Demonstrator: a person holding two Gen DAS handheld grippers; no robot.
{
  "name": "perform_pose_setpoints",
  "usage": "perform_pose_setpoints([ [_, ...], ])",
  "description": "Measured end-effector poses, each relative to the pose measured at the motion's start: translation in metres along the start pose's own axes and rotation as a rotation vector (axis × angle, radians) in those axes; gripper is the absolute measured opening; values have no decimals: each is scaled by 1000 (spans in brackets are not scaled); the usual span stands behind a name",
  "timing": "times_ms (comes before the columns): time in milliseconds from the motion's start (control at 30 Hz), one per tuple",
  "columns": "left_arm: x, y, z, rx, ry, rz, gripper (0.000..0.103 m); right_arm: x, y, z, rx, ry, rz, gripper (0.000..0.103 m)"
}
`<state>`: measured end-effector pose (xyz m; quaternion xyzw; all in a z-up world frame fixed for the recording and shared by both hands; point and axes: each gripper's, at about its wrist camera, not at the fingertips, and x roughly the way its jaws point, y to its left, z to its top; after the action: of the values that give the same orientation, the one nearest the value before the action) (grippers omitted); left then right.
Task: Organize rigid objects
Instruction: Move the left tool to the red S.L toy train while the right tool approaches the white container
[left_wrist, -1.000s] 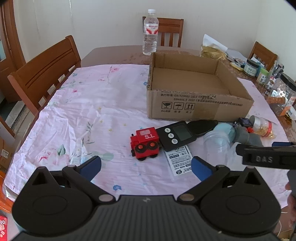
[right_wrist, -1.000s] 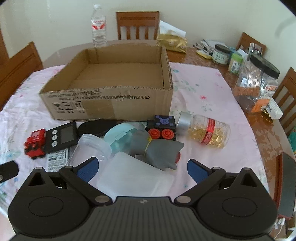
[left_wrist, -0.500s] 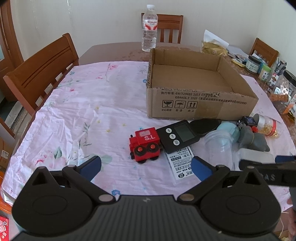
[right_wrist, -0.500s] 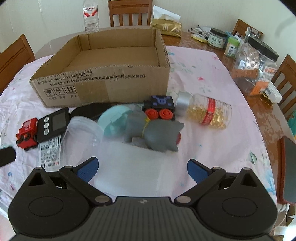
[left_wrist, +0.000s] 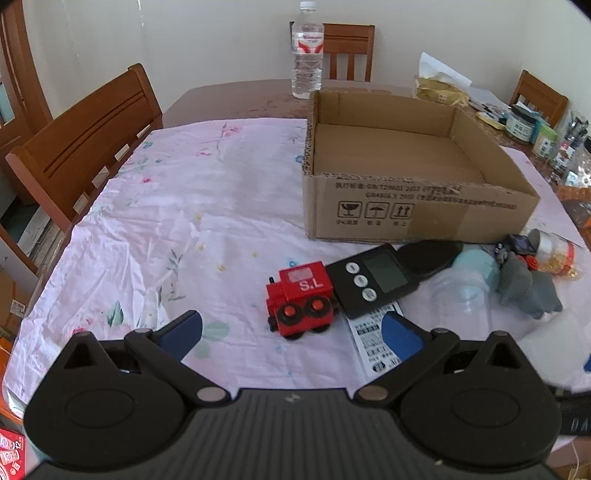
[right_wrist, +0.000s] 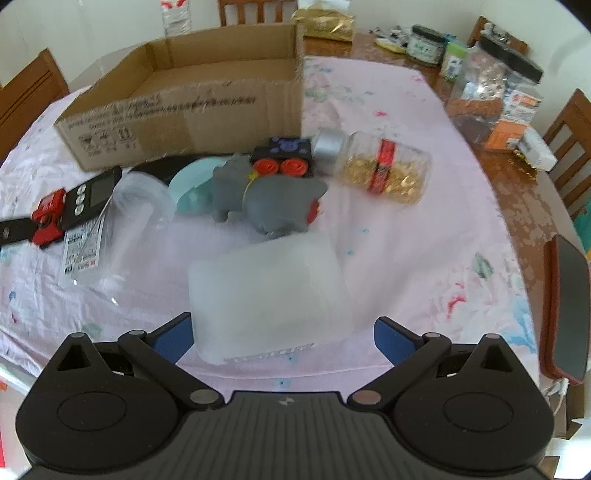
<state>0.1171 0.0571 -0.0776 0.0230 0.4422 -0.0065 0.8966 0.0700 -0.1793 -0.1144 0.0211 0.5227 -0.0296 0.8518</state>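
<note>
An open, empty cardboard box (left_wrist: 417, 206) (right_wrist: 184, 110) stands on the flowered cloth. In front of it lie a red toy train (left_wrist: 300, 302) (right_wrist: 48, 214), a black timer (left_wrist: 373, 278) (right_wrist: 92, 195), a clear cup (left_wrist: 461, 295) (right_wrist: 136, 206), a grey toy animal (right_wrist: 266, 199) (left_wrist: 528, 288), a black toy car (right_wrist: 284, 157), a pill bottle (right_wrist: 380, 166) and a translucent white box (right_wrist: 266, 295). My left gripper (left_wrist: 291, 332) is open, just short of the train. My right gripper (right_wrist: 282, 334) is open, its fingers either side of the white box's near end.
Wooden chairs (left_wrist: 85, 147) ring the table. A water bottle (left_wrist: 306, 55) stands behind the box. Jars and packets (right_wrist: 495, 92) crowd the right side. A phone (right_wrist: 569, 314) lies at the right table edge. A printed label (left_wrist: 373, 339) lies under the timer.
My right gripper has moved back and up, so the white box now lies between its fingers. The left gripper has pulled back slightly; the right gripper has slid low out of its view.
</note>
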Motion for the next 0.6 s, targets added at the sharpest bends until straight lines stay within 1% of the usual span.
perform_pose_setpoints([
  [200,22,3,10,-3,-7,31,103,12,8,-6,-42,14,-5,103],
  [467,50,9,13,-36,5,37,103,14,8,-4,-52,15,4,103],
  [533,53,14,11,-49,11,45,103,14,9,-5,-51,10,3,103],
  [600,54,20,11,-63,17,38,103,13,9,-6,-52,6,4,103],
])
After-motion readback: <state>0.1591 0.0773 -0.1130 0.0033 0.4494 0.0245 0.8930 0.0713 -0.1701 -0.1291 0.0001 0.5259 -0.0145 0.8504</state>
